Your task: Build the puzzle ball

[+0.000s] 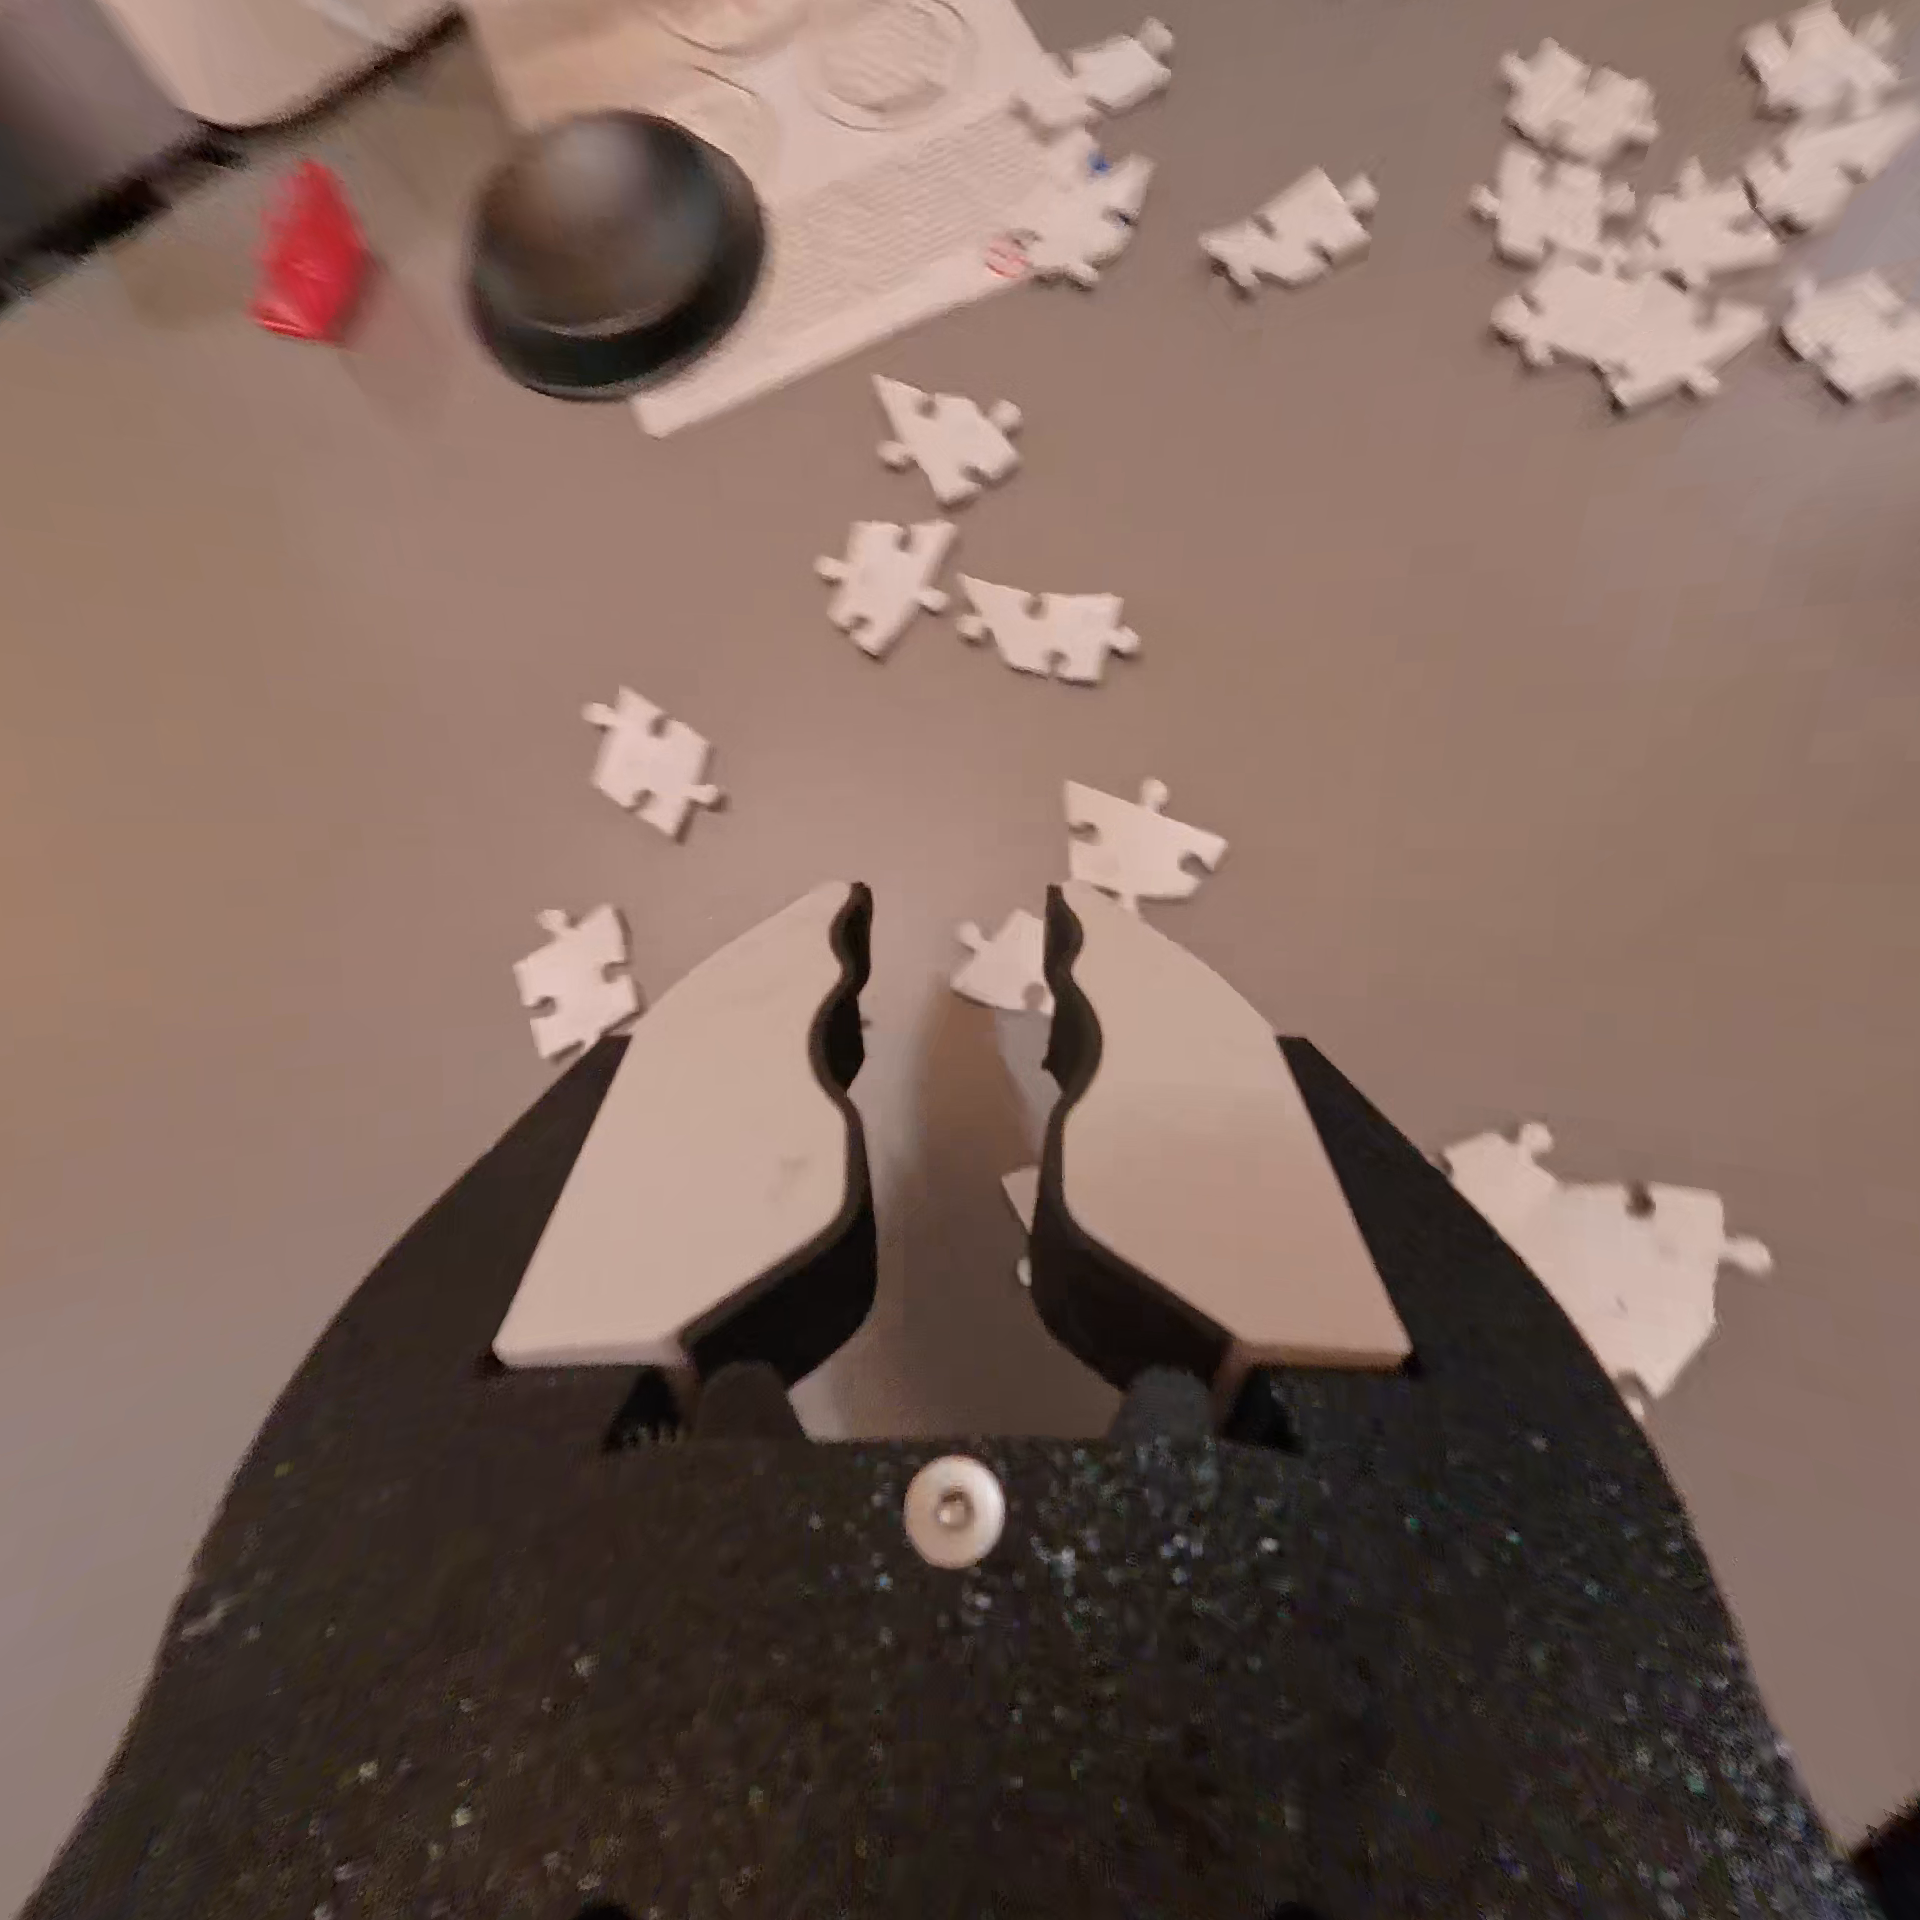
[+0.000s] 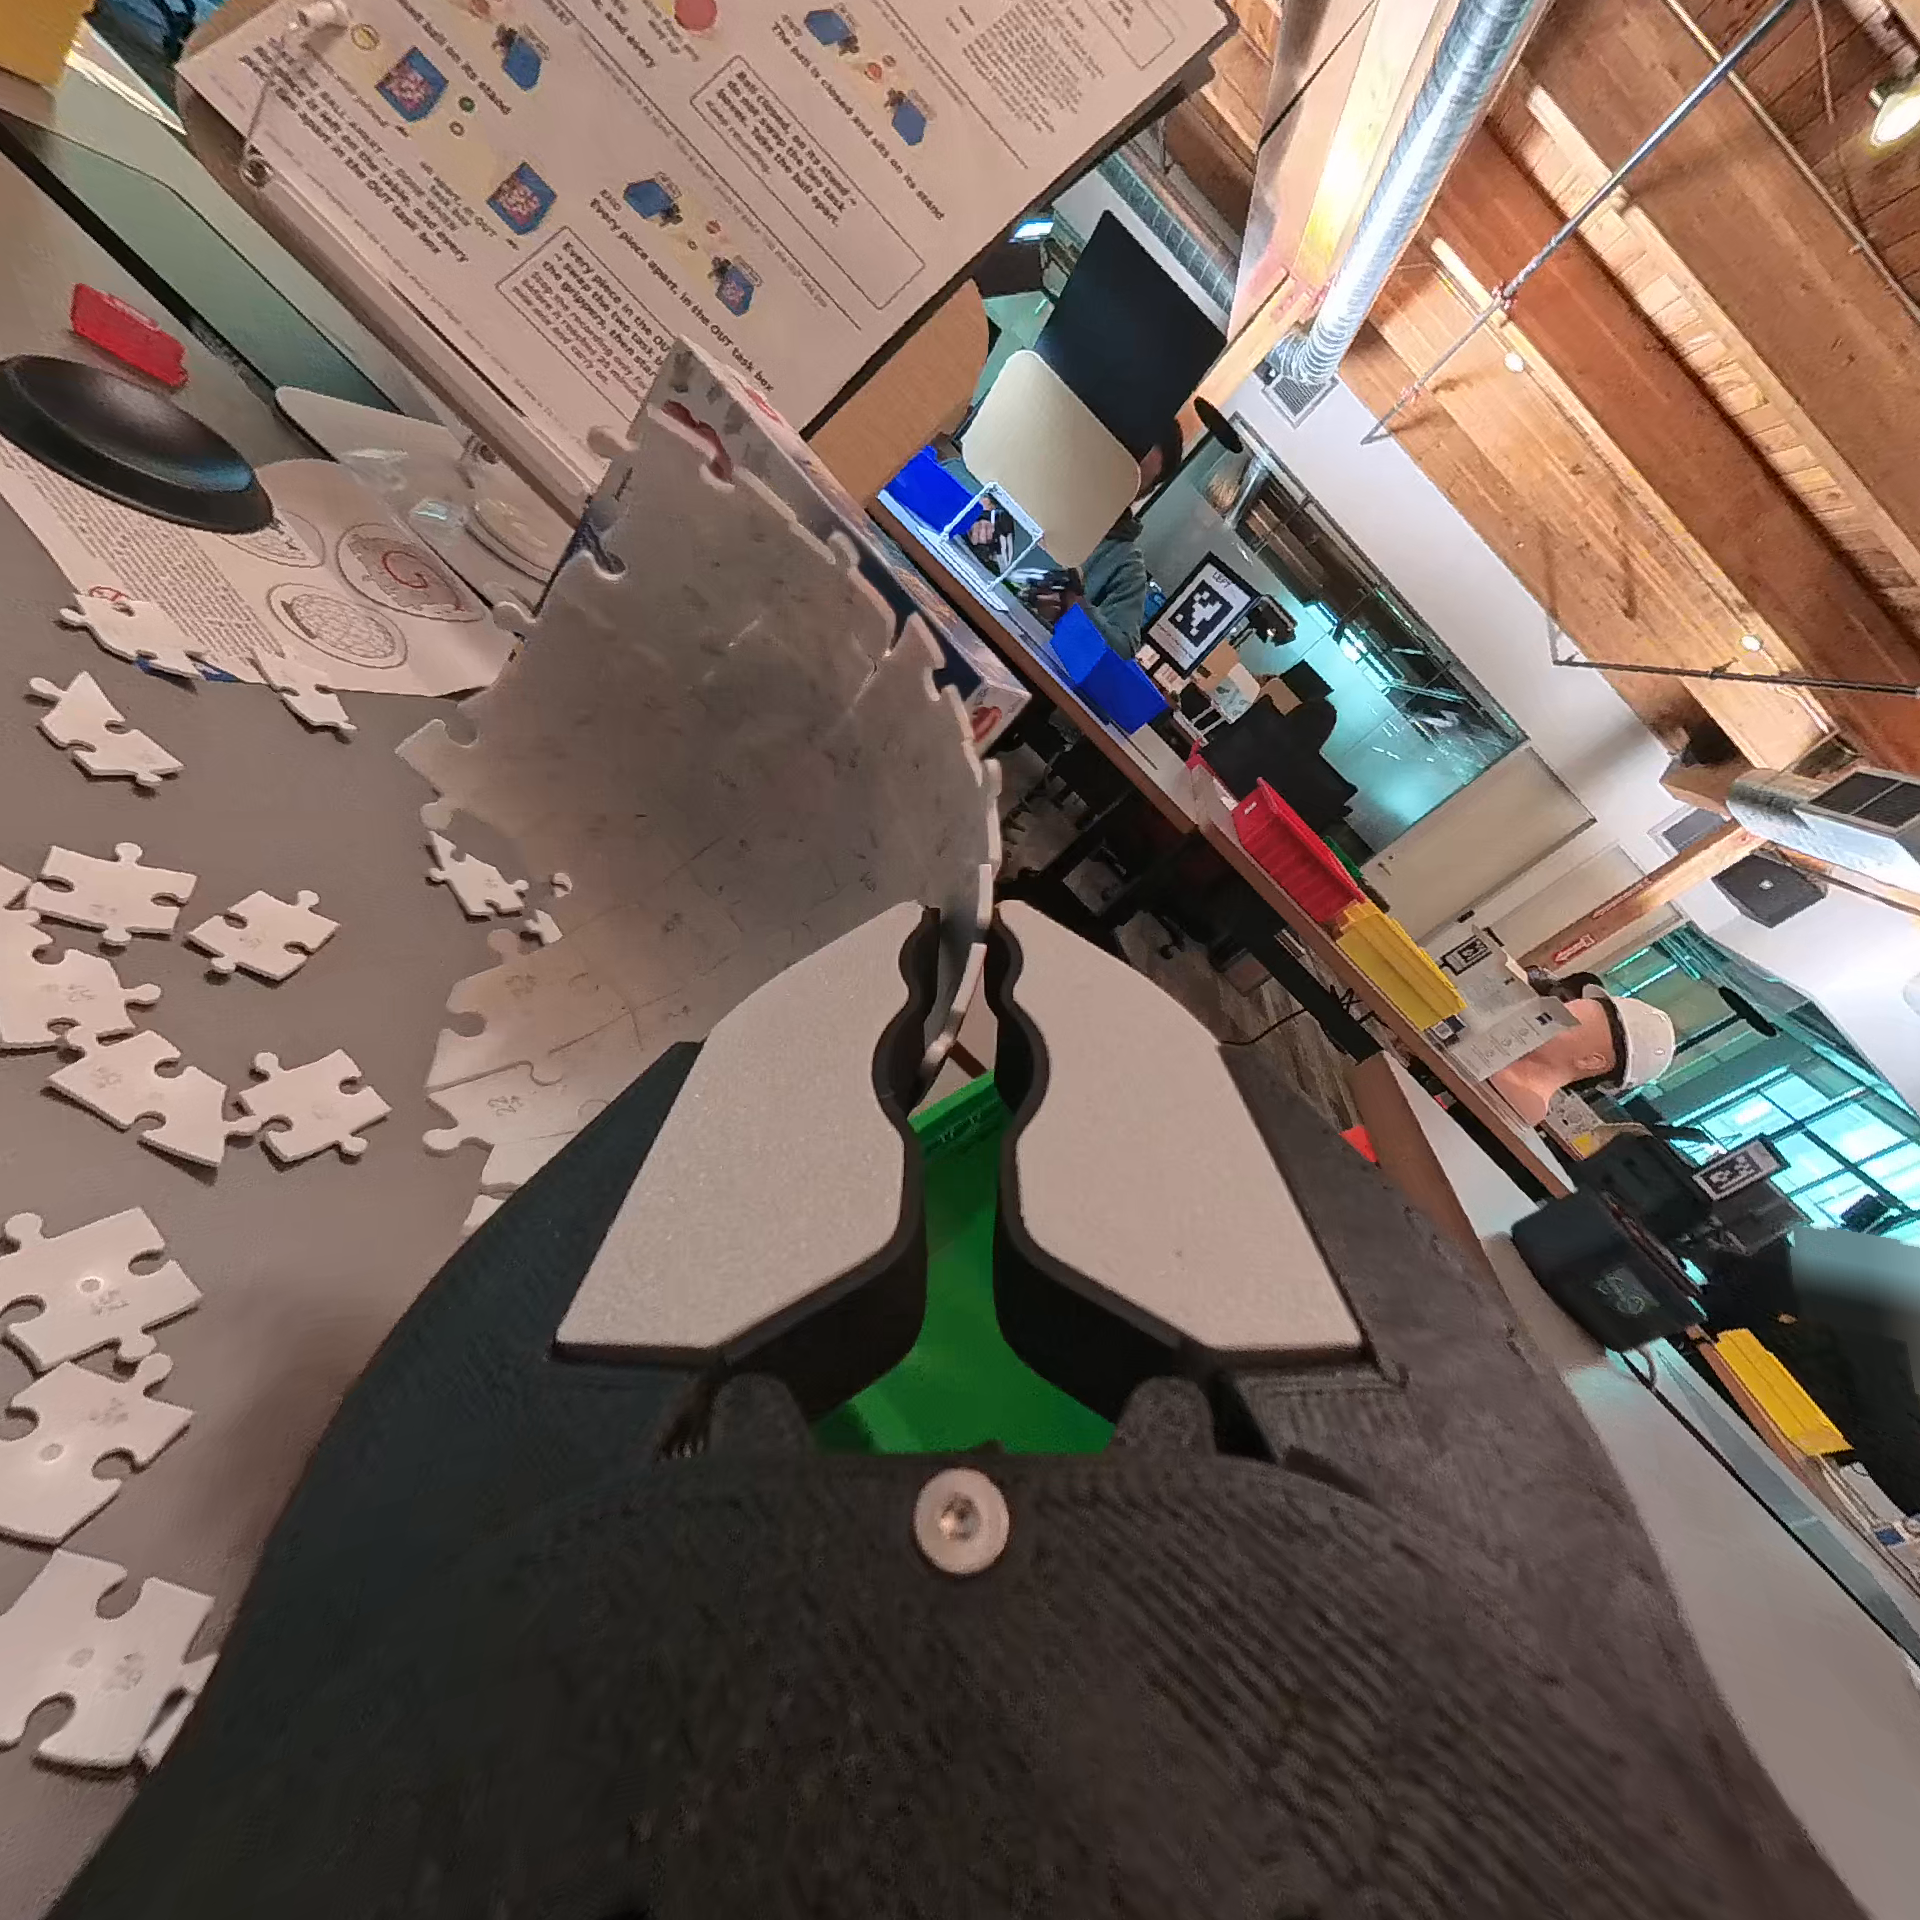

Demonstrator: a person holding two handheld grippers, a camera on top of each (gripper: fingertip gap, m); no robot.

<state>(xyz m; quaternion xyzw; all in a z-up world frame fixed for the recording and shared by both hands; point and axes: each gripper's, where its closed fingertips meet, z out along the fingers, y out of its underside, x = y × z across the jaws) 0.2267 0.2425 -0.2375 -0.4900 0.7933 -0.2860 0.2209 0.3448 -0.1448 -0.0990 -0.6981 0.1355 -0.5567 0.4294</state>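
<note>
My left gripper (image 1: 956, 904) hovers open over a grey table (image 1: 312, 727) strewn with white jigsaw pieces. One small piece (image 1: 1003, 961) lies just under its right fingertip (image 1: 1081, 935), partly hidden by it; another piece (image 1: 1138, 847) lies just beyond, and one (image 1: 577, 977) lies left of the left finger. Nothing sits between the pads. My right gripper (image 2: 961, 920) is shut on the edge of a large curved section of joined puzzle pieces (image 2: 727, 727). It holds this section tilted up off the table, pale back side facing me.
A black round stand (image 1: 613, 260) sits on a printed sheet (image 1: 883, 208) at the far side, with a red item (image 1: 307, 255) to its left. A heap of loose pieces (image 1: 1662, 208) lies far right. A green bin (image 2: 956, 1299) shows below the right gripper, and an instruction board (image 2: 675, 156) stands behind. The grippers' ends are close to 45 cm from one another.
</note>
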